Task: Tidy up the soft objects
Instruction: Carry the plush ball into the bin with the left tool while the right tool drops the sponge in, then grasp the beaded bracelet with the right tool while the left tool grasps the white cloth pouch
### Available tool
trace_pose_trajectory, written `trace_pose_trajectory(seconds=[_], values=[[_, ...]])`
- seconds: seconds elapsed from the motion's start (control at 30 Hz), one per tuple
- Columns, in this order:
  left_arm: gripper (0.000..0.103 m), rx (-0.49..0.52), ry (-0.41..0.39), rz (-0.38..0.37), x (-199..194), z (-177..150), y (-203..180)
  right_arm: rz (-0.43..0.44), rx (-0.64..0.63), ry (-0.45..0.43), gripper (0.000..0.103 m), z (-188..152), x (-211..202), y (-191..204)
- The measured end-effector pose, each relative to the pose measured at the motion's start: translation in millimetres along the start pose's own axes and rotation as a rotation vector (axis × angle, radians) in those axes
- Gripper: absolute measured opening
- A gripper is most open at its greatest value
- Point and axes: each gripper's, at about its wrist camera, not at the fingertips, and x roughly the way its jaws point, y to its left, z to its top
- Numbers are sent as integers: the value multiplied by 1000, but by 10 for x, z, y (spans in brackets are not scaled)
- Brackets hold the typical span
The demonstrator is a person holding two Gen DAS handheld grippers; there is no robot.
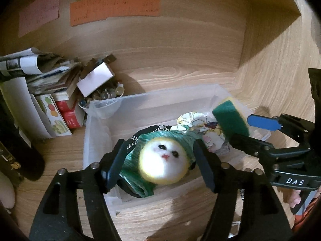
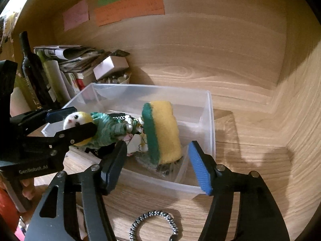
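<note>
A clear plastic bin stands on the wooden shelf. In it lie a felt doll with a white face and green dress, a yellow-and-green sponge standing on edge, and a patterned cloth. My left gripper is open, its fingers on either side of the doll's head without squeezing it. My right gripper is open over the bin's near edge, its fingers apart from the sponge.
Left of the bin are stacked papers and booklets, a white box on a bowl of small items, and a dark bottle. Coloured notes are stuck on the back wall. A speckled cord loop lies in front.
</note>
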Motion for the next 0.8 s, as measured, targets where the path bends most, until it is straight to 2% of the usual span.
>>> trace_pose_trajectory(seconds=[0.13,0.23,0.37,0.53,0.8], values=[[94,-14,-29,13,-137,27,36,2,1,-31,72,11,-111,17],[101,-17,-59,20,-289,10,58,9,5,-53,82,-18,-242,18],[102,0,-64,24,-431,-87,65,-8,-10,-40,83,-175,-382,5],[103,-9,-34,12,-495,-249,67,-46,-25,32,83,-421,-404,-46],[103,-30,57,-27,-507,-594,63,-10,-48,182,83,-671,-142,29]])
